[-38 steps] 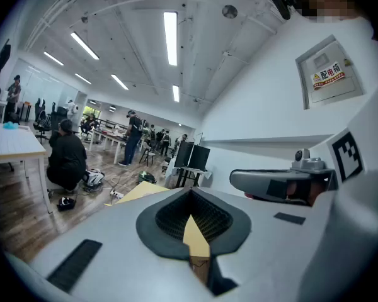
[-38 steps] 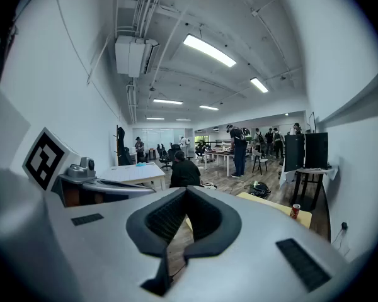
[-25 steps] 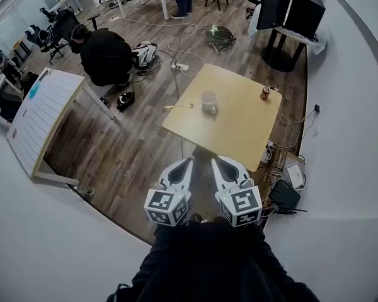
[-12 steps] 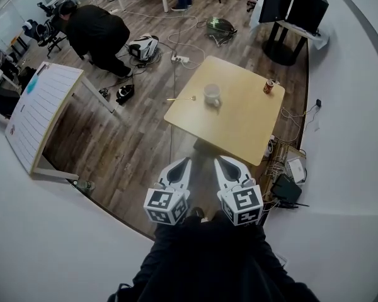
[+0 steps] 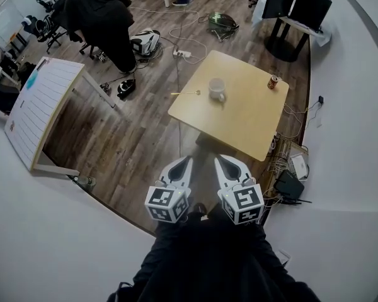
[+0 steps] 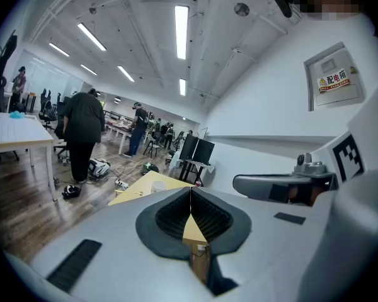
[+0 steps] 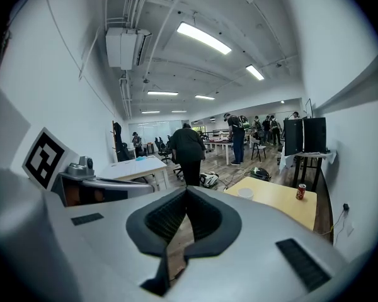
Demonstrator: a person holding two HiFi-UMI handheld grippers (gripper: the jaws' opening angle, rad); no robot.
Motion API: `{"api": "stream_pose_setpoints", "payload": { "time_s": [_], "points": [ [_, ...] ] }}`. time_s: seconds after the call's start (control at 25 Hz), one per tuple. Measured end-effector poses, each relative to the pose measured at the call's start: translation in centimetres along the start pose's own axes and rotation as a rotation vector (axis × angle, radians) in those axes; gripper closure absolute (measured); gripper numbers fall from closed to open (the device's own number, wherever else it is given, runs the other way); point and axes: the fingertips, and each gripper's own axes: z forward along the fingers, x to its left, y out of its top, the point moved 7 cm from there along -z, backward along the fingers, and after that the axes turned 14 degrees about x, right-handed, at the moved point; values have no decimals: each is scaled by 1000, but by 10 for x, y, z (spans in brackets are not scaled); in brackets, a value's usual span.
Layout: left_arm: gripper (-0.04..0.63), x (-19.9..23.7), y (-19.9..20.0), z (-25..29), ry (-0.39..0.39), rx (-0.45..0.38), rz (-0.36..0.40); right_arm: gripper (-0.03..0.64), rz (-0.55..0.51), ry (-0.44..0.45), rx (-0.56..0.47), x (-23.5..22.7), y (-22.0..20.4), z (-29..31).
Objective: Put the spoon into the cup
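A white cup (image 5: pixel 217 89) stands on a square light-wood table (image 5: pixel 239 124) well ahead of me. The spoon (image 5: pixel 186 94) lies at the table's left edge, just left of the cup. My left gripper (image 5: pixel 188 160) and right gripper (image 5: pixel 217 159) are held side by side close to my body, short of the table, both shut with nothing in them. In the left gripper view the jaws (image 6: pixel 190 190) meet over the distant table (image 6: pixel 133 195) and cup (image 6: pixel 157 185). The right gripper view shows the shut jaws (image 7: pixel 186 189), with the cup (image 7: pixel 246 192) far off to the right.
A red can (image 5: pixel 273 82) stands at the table's far right corner. A person in black (image 5: pixel 101 17) stands on the wood floor at upper left, near cables and gear (image 5: pixel 145 43). A white tabletop (image 5: pixel 41 109) is at left and monitors (image 5: pixel 296 5) behind the table.
The person in black rose from a crouch and shifted toward the top left. The table sits slightly farther up and right in the head view. Both grippers stay shut and side by side.
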Motion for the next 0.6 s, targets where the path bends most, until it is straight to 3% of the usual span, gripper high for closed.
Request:
{"api": "stream_pose_setpoints", "payload": {
  "time_s": [0.36,0.6],
  "points": [
    [561,15,-8,-7,19,-4,-56,597,-33,23,35,15,-2,10],
    [561,21,-10,15,20,13,-83,597,-32,44,60,1,-3,26]
  ]
}}
